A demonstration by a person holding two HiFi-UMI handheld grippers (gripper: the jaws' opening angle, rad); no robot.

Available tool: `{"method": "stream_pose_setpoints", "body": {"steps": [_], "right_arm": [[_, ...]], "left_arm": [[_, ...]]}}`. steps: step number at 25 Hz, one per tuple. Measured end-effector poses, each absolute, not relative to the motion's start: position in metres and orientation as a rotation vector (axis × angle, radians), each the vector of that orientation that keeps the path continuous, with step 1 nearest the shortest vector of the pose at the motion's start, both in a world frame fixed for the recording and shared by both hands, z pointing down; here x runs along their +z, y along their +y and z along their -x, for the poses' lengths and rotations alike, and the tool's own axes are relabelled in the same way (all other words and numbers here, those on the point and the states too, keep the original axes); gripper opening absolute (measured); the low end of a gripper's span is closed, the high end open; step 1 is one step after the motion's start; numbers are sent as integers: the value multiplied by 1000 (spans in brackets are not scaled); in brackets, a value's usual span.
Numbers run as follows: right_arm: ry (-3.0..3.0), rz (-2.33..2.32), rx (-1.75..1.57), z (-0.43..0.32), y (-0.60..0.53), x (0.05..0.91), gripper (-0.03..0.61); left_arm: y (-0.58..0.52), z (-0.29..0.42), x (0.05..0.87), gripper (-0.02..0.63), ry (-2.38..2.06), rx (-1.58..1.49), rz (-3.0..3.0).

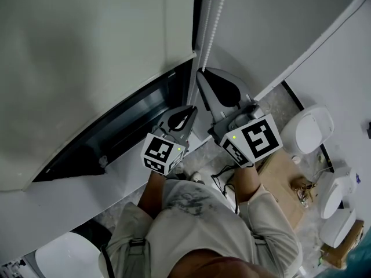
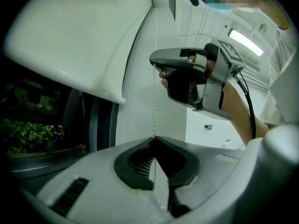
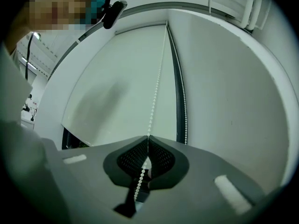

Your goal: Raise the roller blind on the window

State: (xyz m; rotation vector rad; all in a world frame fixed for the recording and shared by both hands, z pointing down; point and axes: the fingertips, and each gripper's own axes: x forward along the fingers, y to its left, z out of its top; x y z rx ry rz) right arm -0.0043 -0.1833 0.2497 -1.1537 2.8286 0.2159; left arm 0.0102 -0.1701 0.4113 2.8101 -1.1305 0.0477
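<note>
Your left gripper point(image 1: 189, 109) is clenched on the chain point(image 1: 207, 28) of white beads. In the left gripper view its jaws meet at a point with the strand point(image 2: 153, 101) pinched between them, and the beads run on down through the dark hollow behind the tips. Your right gripper point(image 1: 200, 74) grasps the chain too, higher up. From the left gripper view it point(image 2: 156, 63) sits above your left gripper on what looks like the same strand. In its own view the jaws are pressed together on the beads point(image 3: 156, 87), which climb straight up the blind from the tips. A second strand point(image 3: 183, 92) hangs free just to the right, beside the dark frame point(image 3: 176, 78) (neither gripper touches it). The blind point(image 1: 87, 57) is white and covers most of the window. Its bottom edge point(image 2: 70, 80) hangs above a dark strip of uncovered window point(image 1: 116, 132) in the head view, and green plants point(image 2: 28, 134) show through that strip in the left gripper view. Both grippers are at the blind's right side, close together, level with the uncovered strip. The plain white wall point(image 3: 233, 101) stands to the right of the chain.
</note>
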Motion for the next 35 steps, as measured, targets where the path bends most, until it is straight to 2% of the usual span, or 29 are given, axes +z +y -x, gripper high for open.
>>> {"method": "stream_pose_setpoints", "body": {"steps": [35], "right_arm": [[2880,1271,89,-7,-172,338,11]], "left_arm": [[-160,-19,504,11,-1078,221,-2680]]}}
